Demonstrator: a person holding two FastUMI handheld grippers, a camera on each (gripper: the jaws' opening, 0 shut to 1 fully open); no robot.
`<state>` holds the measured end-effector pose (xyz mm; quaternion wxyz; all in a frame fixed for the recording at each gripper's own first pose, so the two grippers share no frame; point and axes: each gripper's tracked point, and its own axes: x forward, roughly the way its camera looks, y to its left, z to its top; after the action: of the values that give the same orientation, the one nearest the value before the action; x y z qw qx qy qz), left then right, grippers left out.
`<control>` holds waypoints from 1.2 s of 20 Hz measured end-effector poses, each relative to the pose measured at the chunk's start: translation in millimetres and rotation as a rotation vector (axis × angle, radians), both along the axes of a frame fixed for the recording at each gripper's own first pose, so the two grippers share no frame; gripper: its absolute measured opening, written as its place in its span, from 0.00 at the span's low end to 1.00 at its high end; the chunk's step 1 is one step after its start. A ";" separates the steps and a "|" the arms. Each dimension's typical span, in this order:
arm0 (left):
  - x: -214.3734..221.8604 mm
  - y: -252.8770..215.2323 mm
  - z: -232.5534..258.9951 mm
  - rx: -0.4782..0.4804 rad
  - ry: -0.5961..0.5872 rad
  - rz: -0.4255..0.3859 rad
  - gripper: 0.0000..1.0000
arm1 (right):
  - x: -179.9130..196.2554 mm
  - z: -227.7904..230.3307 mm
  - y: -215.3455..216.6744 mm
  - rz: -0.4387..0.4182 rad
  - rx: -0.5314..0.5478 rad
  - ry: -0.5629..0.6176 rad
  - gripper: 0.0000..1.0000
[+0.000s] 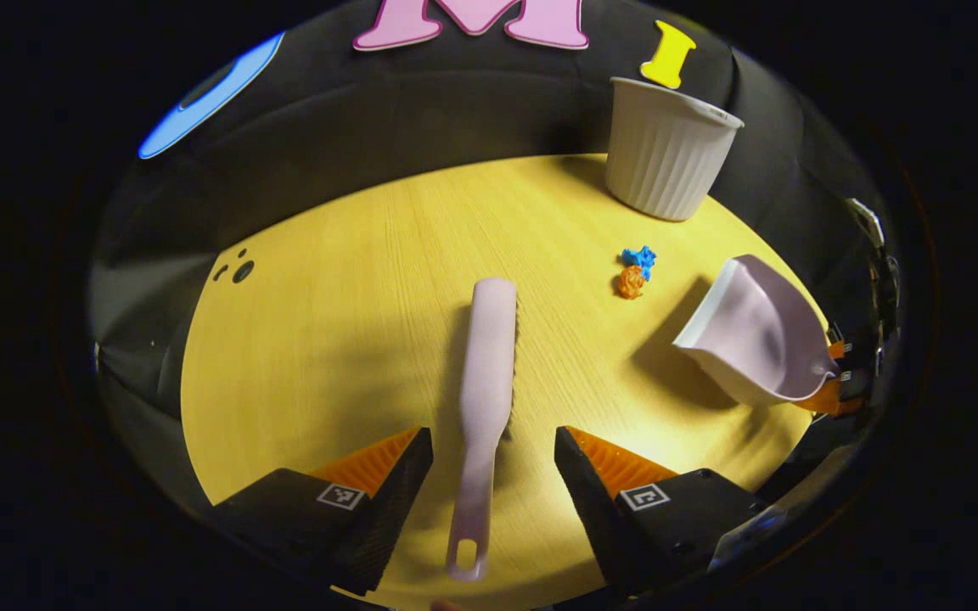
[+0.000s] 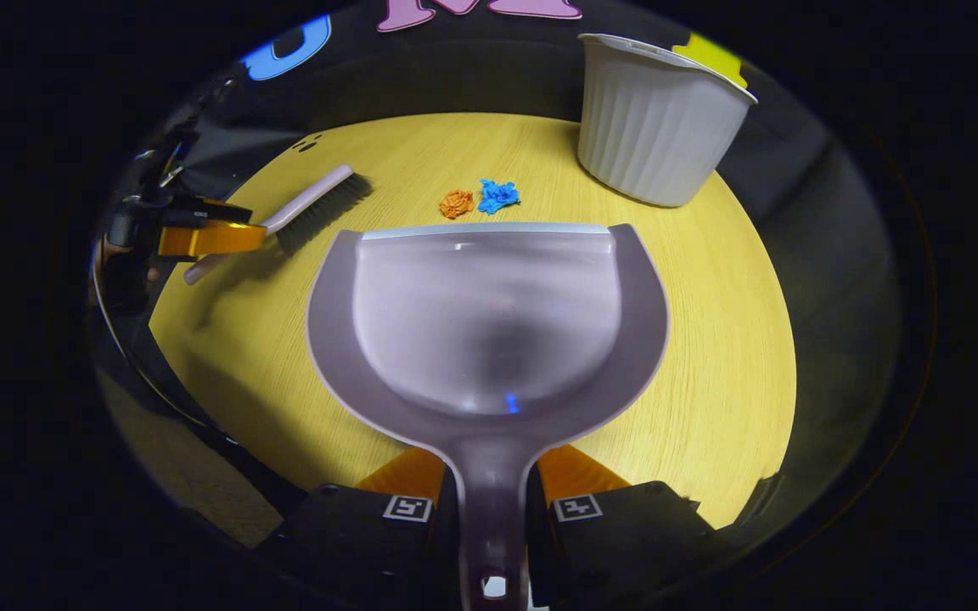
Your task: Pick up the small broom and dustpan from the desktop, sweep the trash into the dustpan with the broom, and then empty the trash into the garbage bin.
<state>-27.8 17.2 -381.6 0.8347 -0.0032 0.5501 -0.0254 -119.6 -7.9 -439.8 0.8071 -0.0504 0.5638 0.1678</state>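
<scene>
A pale lilac broom (image 1: pixel 489 373) lies flat on the yellow tabletop (image 1: pixel 353 322), handle toward me. My left gripper (image 1: pixel 494 462) stands open with a finger on each side of the handle, not pressing it. The right gripper (image 2: pixel 491 496) is shut on the handle of the lilac dustpan (image 2: pixel 489 322), holding it a little above the table with its lip toward the trash. Two crumpled scraps, one orange (image 2: pixel 456 204) and one blue (image 2: pixel 497 195), lie just past the lip. In the left gripper view the dustpan (image 1: pixel 752 331) hangs at the right, the scraps (image 1: pixel 635 271) left of it.
A white ribbed garbage bin (image 1: pixel 667 153) stands at the table's far edge, beyond the scraps; in the right gripper view the bin (image 2: pixel 654 119) is at upper right. The broom (image 2: pixel 302 212) and the left gripper (image 2: pixel 200 233) sit at the left there. Black cloth surrounds the table.
</scene>
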 end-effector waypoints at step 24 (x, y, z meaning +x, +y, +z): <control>79.8 -28.5 -22.1 0.039 -0.045 -0.142 0.28 | -1.4 4.7 -29.3 0.167 -0.078 0.174 0.37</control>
<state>52.0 -11.3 -403.8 0.8428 0.0525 0.5306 -0.0736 -121.0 -37.3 -435.1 0.7358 -0.1139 0.6315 0.2162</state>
